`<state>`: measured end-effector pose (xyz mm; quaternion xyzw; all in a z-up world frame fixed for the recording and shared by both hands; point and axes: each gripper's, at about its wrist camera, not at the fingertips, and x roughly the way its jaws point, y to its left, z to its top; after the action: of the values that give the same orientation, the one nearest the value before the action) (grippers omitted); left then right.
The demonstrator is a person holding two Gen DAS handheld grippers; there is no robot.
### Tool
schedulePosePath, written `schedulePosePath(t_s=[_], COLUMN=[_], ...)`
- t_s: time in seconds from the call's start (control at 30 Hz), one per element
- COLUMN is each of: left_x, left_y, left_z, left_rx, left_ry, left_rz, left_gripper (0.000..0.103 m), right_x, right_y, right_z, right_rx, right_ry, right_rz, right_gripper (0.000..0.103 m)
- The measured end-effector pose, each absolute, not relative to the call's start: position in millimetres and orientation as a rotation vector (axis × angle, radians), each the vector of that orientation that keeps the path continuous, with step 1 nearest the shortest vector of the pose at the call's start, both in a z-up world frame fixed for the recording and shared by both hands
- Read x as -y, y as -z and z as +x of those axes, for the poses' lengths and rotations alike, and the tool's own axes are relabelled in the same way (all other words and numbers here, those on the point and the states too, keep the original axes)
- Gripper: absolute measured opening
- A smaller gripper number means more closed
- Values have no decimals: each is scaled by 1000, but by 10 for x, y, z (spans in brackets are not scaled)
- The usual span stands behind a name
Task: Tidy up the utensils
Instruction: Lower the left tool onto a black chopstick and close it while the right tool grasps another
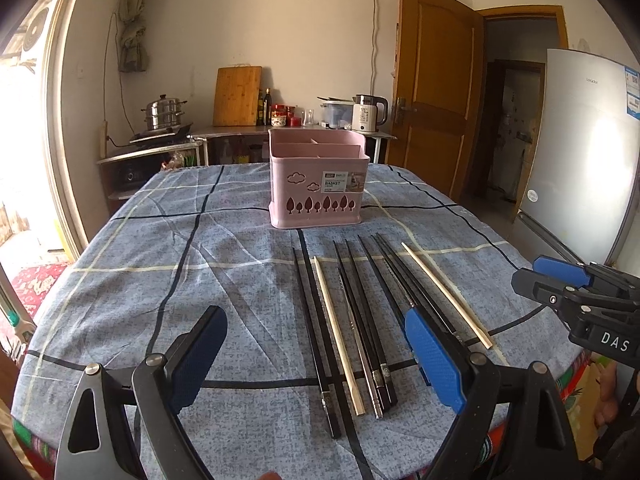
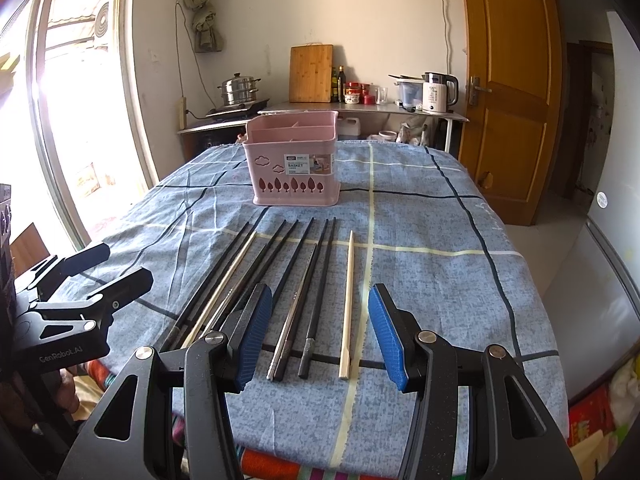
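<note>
Right now I am holding the left tool (image 1: pixel 316 356) and right tool (image 2: pixel 320 332) spread and empty over the chopsticks (image 2: pixel 312 280), which are lying mid-tabletop (image 2: pixel 420 220), long axes near-to-far, tips toward the far pink basket (image 2: pixel 294 168). They are lying crowded, so I am risking pinching several or rolling one away.

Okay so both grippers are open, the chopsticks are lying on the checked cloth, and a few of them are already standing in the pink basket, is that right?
Not quite. The pink basket holds no chopsticks: the right wrist view shows its compartments bare. All the chopsticks lie on the checked cloth in front of it. The rest stands: left gripper and right gripper are both open.
</note>
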<state>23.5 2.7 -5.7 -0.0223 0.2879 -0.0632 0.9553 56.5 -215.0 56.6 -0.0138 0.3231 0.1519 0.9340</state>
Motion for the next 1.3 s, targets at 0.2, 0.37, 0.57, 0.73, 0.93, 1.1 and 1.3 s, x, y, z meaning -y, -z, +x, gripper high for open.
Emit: schedulePosePath(t_s=[0.2, 0.37, 0.57, 0.73, 0.93, 1.1, 1.3], left_x=[-91, -184, -259, -297, -302, -276, -168], left_y=[204, 352, 496, 584, 674, 710, 721], left_z=[616, 1018, 1450, 1681, 1881, 1971, 2031], left_rx=[-668, -750, -841, -885, -926, -938, -940], left_ry=[110, 74, 81, 80, 97, 113, 116], left_rz=[-23, -35, -66, -85, -105, -93, -38], left_gripper=[90, 77, 77, 67, 62, 54, 46], right_x=[2120, 2071, 2027, 1953, 1870, 1805, 1758], right_y=[-445, -330, -244, -174, -14, 80, 170], right_z=[824, 1079, 1454, 1746, 2049, 2202, 2337], right_rx=[-699, -735, -781, -813, -882, -921, -964], right_ry=[-319, -325, -328, -344, -351, -357, -349], right_rz=[-29, -49, -44, -48, -47, -42, -44], right_gripper=[51, 51, 51, 41, 26, 19, 13])
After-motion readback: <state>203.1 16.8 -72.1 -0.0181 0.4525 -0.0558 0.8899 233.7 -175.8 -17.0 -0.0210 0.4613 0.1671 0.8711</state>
